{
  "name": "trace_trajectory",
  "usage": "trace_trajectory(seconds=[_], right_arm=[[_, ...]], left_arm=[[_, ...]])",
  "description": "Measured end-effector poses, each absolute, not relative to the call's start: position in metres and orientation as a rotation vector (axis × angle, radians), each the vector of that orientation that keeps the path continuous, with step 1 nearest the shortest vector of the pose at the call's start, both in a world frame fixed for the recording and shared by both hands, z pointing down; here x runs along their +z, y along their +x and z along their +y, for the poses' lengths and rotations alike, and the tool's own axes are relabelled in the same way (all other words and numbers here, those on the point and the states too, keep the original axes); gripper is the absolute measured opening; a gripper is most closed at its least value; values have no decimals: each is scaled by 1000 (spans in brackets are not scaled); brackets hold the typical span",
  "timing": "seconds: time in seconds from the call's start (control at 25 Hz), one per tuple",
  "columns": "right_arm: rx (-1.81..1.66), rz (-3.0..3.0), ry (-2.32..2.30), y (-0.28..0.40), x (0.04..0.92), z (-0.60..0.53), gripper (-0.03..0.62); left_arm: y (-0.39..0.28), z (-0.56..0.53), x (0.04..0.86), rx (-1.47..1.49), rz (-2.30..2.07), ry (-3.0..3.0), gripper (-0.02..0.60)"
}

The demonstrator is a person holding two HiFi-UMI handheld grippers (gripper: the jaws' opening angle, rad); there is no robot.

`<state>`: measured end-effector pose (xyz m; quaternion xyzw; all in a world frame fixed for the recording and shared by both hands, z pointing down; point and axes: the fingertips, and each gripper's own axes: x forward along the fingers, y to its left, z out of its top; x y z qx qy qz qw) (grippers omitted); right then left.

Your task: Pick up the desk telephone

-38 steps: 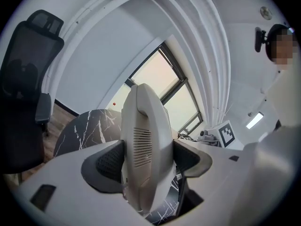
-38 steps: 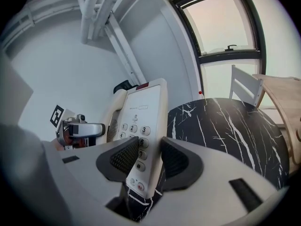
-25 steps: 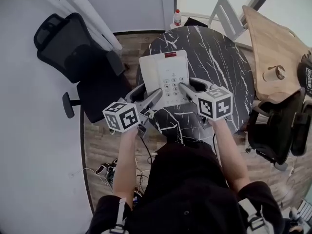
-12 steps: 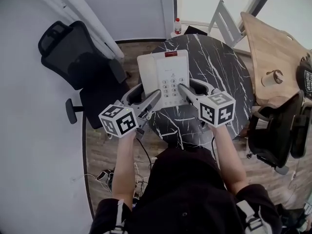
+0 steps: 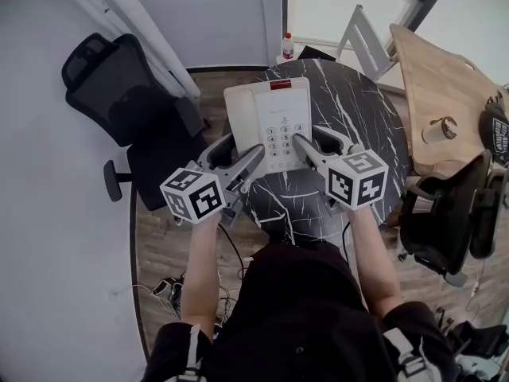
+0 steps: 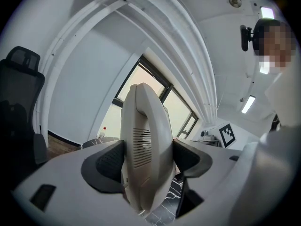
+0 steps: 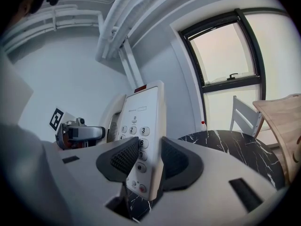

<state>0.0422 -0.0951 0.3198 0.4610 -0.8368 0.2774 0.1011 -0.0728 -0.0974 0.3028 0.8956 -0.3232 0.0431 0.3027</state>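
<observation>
Against a second ago, the phone (image 5: 269, 122) and both claws stand higher in the head view. The phone reaches closer to the far rim of the table (image 5: 366, 126) and covers more of the marble. The grip is the same: the left claw (image 5: 238, 151) is clenched on the phone's near left edge and the right claw (image 5: 320, 142) on its near right edge, with the phone stretching away ahead of both. The chair (image 5: 119, 94) to the left of the left claw has not shifted.

The head view gives the whole layout but not the contact. The left gripper view does: the left claw (image 6: 148, 157) grasps the handset side of the phone (image 6: 146, 140), edge-on and upright between its dark pads (image 6: 110, 161), both pressed to the casing. It also catches the marker cube of the right claw (image 6: 227, 134) off to the right.

The right gripper view shows the keypad side: the right claw (image 7: 149, 161) grasps the phone (image 7: 141, 121) at its thin edge, pads (image 7: 126, 157) tight on either face beside the number keys. Below the phone's lower end, between the jaws, the table (image 7: 235, 142) shows, apart from the phone. Beyond the phone to the left is the left claw (image 7: 77, 132). A window (image 7: 230, 65) stands to the right; the head view does not show it in this way.
</observation>
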Motion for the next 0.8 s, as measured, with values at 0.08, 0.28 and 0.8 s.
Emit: trace_trajectory(seconds=[0.08,0.28,0.8], right_arm=[[817,-2471,1366,43,319,-94,169],[816,-2471,1372,43,319,-92,169],[806,-2468,1362,41,319,-87,169]], left_arm=[[-72,-96,303,113,-854,2374,341],[-72,-95,301,117,-853,2381,341],[-74,-90,302,110,-862,2377,341]])
